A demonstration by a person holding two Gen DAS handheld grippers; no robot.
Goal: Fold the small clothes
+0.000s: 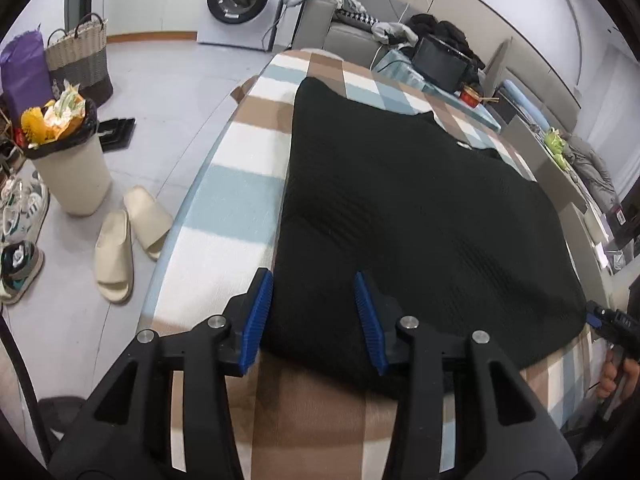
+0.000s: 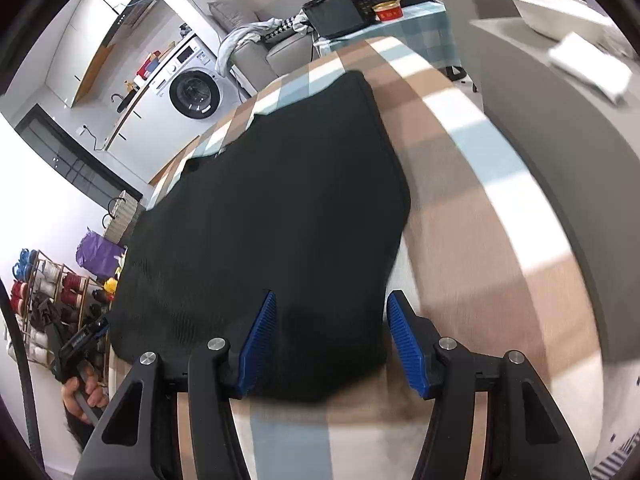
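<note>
A black knit garment (image 1: pixel 420 208) lies spread flat on a table covered with a brown, blue and white checked cloth (image 1: pixel 236 196). My left gripper (image 1: pixel 314 316) is open, its blue pads straddling the garment's near left corner. In the right wrist view the same garment (image 2: pixel 272 208) fills the middle. My right gripper (image 2: pixel 332 336) is open, its pads either side of the garment's near right corner. The right gripper also shows at the far right of the left wrist view (image 1: pixel 612 324), and the left gripper at the lower left of the right wrist view (image 2: pixel 84 340).
Left of the table on the floor stand a full waste bin (image 1: pixel 72 160), cream slippers (image 1: pixel 128 236), sneakers and a woven basket (image 1: pixel 80 56). A washing machine (image 1: pixel 240 0) stands behind. A grey sofa with clothes and a black box (image 1: pixel 440 64) lie past the table's far end.
</note>
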